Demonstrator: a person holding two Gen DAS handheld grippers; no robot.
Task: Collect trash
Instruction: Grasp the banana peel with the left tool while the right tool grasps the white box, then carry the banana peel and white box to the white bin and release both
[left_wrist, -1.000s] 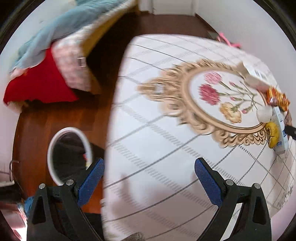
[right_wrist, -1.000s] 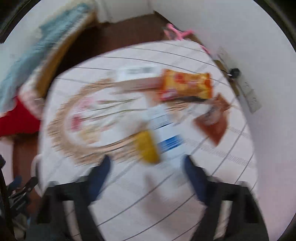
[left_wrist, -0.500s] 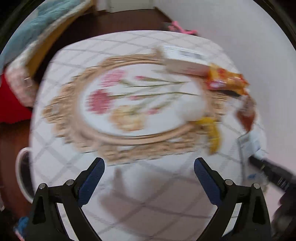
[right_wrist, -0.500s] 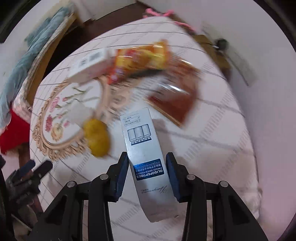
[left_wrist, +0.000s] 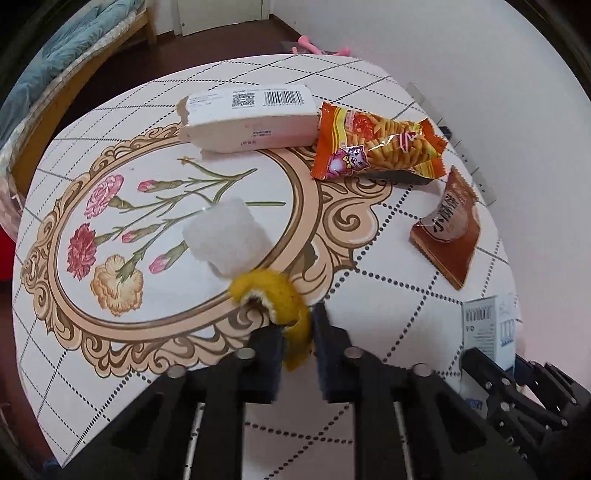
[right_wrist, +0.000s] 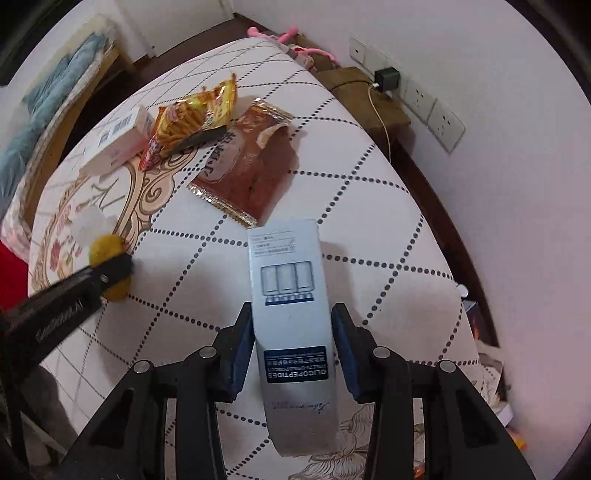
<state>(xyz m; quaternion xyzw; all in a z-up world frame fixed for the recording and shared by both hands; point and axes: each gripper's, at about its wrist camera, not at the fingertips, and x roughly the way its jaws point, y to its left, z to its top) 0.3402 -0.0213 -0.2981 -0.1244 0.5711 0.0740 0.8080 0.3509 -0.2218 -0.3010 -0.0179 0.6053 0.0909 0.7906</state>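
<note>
Desk (left_wrist: 92, 373), patterned cloth, trash laid out on it; entries left to right.

1. Crumpled white tissue (left_wrist: 225, 236): on the floral oval, just beyond and touching the peel; free.
2. Orange peel (left_wrist: 277, 299): curled strip, its near end running down between the fingers (left_wrist: 271, 354) of the left gripper (left_wrist: 297, 350). Fingers clenched on that end; the rest of the curl lies ahead of the tips, toward the tissue. Seen from the right wrist view, the same gripper pinches the peel (right_wrist: 110, 266) low over the cloth.
3. White carton with barcode (left_wrist: 247, 118): far side, long axis across the view; free.
4. Orange snack bag (left_wrist: 376, 147): beside the carton, touching it; free.
5. Brown sachet (left_wrist: 447, 236): opened, flat, nearer the right hand.
6. Tall blue-and-white box (right_wrist: 291, 314): lies flat, long axis along the right gripper (right_wrist: 293, 354), straight between its fingers (right_wrist: 242, 350). Jaws closing; both pads appear at the box sides, grasping it.

Judgement: each hand holds its own item; both lifts go straight up.
</note>
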